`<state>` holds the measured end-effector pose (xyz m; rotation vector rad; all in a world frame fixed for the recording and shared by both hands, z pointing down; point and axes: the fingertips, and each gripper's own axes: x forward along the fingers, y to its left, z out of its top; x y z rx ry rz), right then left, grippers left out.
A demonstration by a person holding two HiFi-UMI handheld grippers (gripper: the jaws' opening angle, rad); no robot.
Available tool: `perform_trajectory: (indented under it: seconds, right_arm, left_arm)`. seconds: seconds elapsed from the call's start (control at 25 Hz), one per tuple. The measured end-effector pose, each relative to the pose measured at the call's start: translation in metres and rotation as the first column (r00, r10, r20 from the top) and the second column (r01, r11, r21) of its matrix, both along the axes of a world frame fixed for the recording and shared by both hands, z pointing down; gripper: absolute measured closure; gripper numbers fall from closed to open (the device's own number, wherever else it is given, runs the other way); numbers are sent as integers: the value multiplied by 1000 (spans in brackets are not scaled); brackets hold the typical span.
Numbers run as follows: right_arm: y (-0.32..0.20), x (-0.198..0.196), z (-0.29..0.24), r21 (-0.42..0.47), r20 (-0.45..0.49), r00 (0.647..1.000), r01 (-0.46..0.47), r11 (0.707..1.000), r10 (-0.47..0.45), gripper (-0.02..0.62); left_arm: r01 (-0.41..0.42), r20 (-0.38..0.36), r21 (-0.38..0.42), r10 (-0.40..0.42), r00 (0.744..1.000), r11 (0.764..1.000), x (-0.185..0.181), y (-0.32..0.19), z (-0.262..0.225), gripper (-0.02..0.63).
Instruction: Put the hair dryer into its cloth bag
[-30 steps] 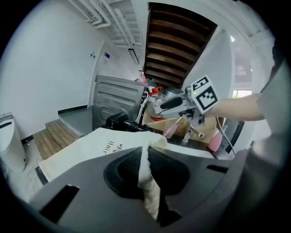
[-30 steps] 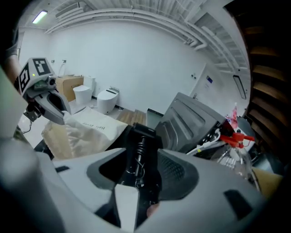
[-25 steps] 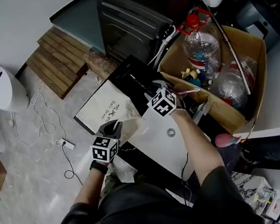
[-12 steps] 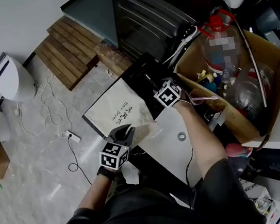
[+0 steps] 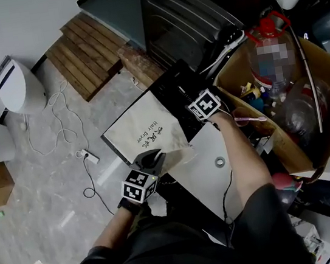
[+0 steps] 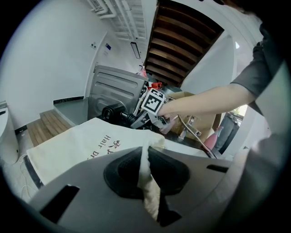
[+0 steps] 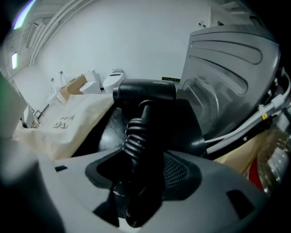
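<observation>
The bag (image 5: 145,131) is clamped at its rim by the left gripper (image 5: 151,159), at the worktop's (image 5: 208,152) left edge. The dryer (image 7: 144,92), near the far edge, is straddled by the right gripper (image 7: 141,182), whose jaws have just been opened wide and are not yet pressing. If only the ribbed cord end is gripped, the dryer could swing and slip.
</observation>
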<state>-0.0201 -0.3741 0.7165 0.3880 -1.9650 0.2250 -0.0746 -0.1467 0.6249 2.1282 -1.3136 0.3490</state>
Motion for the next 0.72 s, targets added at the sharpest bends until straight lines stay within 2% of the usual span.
perform_trajectory:
  seconds: [0.32, 0.72]
  right_arm:
    - [-1, -1, 0, -36, 39, 999, 2, 999, -1, 364]
    - [-1, 0, -7, 37, 105, 992, -72, 997, 68, 379]
  left_arm:
    - [-6, -12, -5, 6, 1000, 1000, 2, -2, 3, 580]
    - [-3, -3, -3, 3, 1000, 1000, 0, -2, 4, 580]
